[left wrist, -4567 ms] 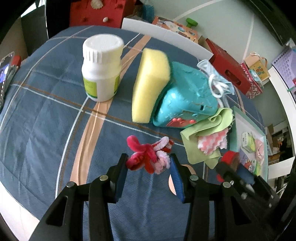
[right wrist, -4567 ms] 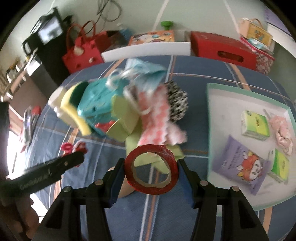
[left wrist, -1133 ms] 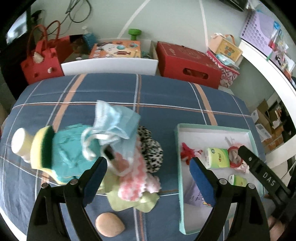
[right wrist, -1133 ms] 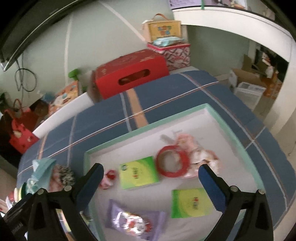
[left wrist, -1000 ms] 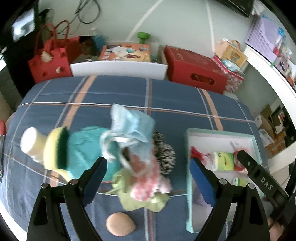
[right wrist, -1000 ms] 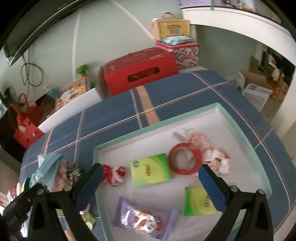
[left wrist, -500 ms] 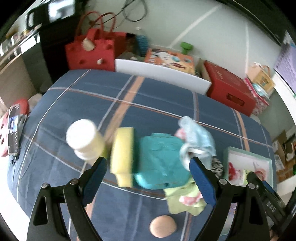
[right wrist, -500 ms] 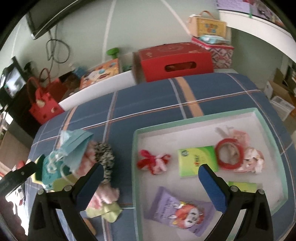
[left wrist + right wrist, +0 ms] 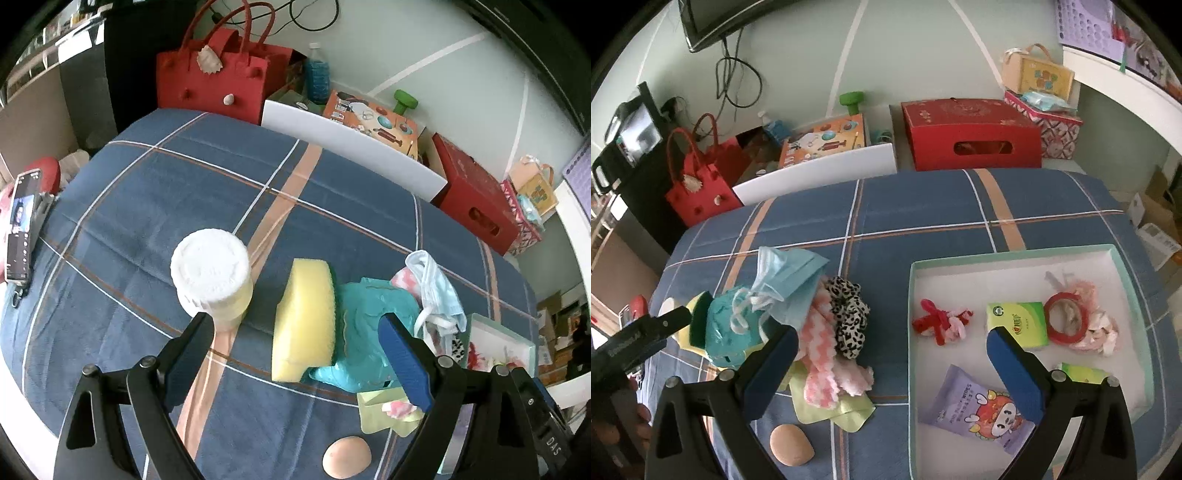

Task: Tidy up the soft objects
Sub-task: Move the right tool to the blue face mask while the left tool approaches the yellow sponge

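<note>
Left wrist view: the left gripper hangs over the plaid blanket with its jaws spread wide and nothing between the pads. Below it stand a white-capped bottle and, just beside it, a yellow sponge set on edge, leaning against a teal pouch. A blue face mask lies on the far side of the pouch; a green cloth lies at its near side, and a tan egg-shaped object sits near the cloth. The tray shows at the right edge. Right wrist view: the right gripper is also wide apart and empty, poised between the pile and the tray. The pile holds the mask, pouch, a leopard scrunchie, a pink-white cloth and the green cloth; the egg-shaped object lies apart from it. Inside the tray lie a red-pink knot toy, two green tissue packs, a red tape ring over a pink fluffy item, and a purple wipes pack. The left gripper enters at the left edge.
</note>
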### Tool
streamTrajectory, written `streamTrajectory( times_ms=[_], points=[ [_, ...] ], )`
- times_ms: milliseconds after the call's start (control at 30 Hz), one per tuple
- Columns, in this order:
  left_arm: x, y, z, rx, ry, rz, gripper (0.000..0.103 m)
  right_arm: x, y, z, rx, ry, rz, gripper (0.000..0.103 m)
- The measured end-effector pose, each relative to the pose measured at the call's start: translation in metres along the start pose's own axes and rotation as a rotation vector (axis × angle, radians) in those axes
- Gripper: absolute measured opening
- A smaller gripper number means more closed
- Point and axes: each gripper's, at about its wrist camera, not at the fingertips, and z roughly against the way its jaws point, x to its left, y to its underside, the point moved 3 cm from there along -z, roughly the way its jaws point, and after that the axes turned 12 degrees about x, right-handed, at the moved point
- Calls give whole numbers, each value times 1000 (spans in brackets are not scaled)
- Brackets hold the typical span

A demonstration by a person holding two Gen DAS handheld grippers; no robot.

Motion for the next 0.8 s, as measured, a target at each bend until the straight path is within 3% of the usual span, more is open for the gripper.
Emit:
streamTrajectory(
  times_ms=[233,467,667,800],
  points=[
    [11,-4,3,-13,74,27,91,26,-17,15,-8,58,68,103],
    [13,-8,0,-12,95,29,91,33,-35,21,-40,42,46,103],
    [4,-7,-1,-30,91,2,98,49,-40,3,-24,-95,18,103],
    [-1,-5,-5,-5,64,-23,98,62,-40,-14,-5,-114,37,103]
  ],
)
